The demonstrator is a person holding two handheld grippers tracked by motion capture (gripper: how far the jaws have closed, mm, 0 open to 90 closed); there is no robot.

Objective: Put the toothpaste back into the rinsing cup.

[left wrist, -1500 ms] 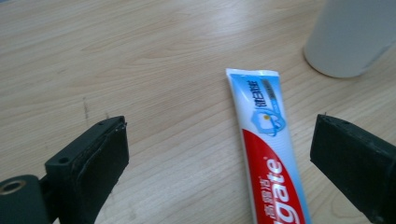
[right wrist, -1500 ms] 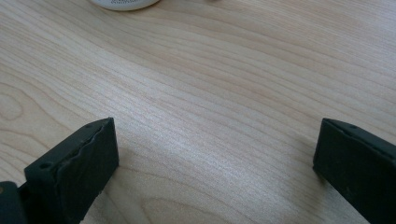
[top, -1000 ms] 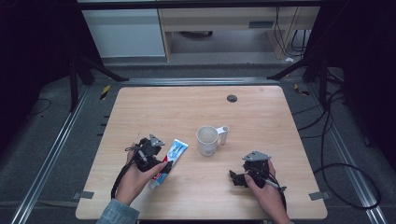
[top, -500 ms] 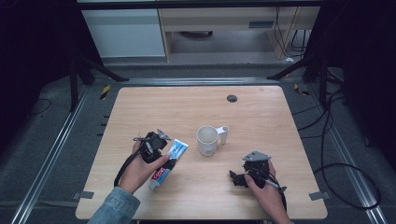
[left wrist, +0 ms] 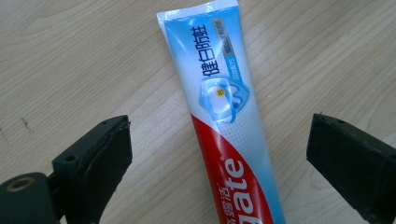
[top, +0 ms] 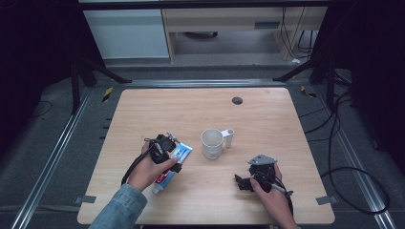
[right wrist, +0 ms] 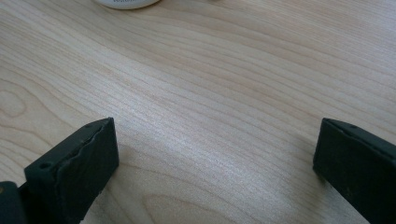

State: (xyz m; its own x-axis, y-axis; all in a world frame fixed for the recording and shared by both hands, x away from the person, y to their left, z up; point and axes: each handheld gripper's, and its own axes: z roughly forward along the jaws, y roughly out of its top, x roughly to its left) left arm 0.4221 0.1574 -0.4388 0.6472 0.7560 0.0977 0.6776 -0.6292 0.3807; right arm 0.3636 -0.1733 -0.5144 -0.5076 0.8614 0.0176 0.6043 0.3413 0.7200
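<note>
A blue, white and red toothpaste tube (top: 173,163) lies flat on the wooden table (top: 200,107), left of a white mug (top: 212,143). My left gripper (top: 165,148) hovers right over the tube and is open. In the left gripper view the tube (left wrist: 224,121) runs between the two black jaws, which stand wide apart on either side without touching it; the gripper's midpoint (left wrist: 219,163) is over the tube's red part. My right gripper (top: 255,175) rests low near the table's front right, open, with bare wood between its jaws (right wrist: 215,168).
The mug's base (right wrist: 128,3) peeks in at the top of the right gripper view. A small dark round disc (top: 237,100) sits at the table's far side. Cables (top: 344,157) trail on the floor to the right.
My left gripper has moved right and forward, from beside the tube to straddling it. The right gripper has stayed still.
</note>
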